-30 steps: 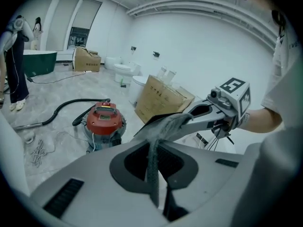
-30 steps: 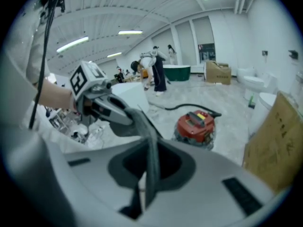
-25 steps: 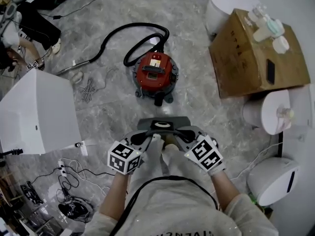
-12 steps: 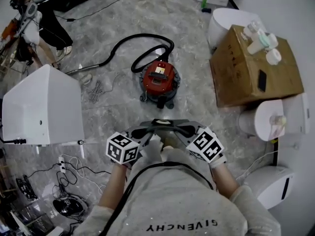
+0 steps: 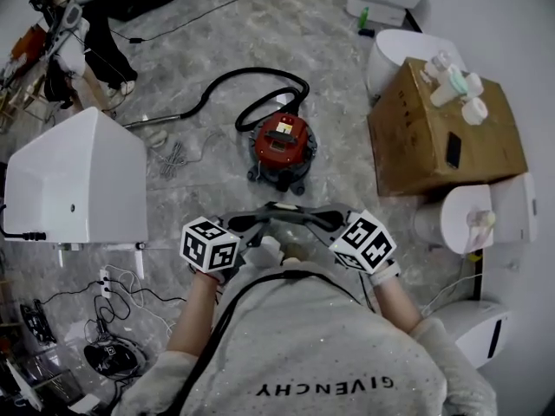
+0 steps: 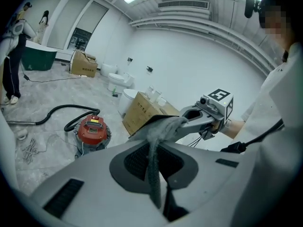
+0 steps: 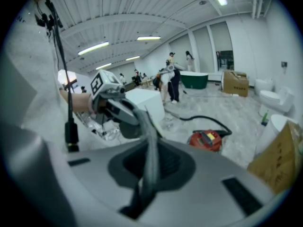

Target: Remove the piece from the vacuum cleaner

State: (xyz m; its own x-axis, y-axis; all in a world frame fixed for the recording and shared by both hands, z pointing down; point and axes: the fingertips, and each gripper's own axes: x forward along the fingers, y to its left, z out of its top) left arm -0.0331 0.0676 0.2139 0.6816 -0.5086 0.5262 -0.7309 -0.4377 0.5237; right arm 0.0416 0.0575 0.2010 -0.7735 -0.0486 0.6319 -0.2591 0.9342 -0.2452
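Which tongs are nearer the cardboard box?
Right. In the head view the right tongs sit below-left of the cardboard box; the left tongs are farther left, across the grey piece both grip.

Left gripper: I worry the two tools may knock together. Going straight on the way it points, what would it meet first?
Probably the right gripper, its tongs shut on the grey piece just ahead; the cardboard box lies beyond. Depth is unclear.

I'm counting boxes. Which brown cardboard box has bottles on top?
The big cardboard box right of the red vacuum cleaner: pale bottles stand on it. The far box across the room shows none.
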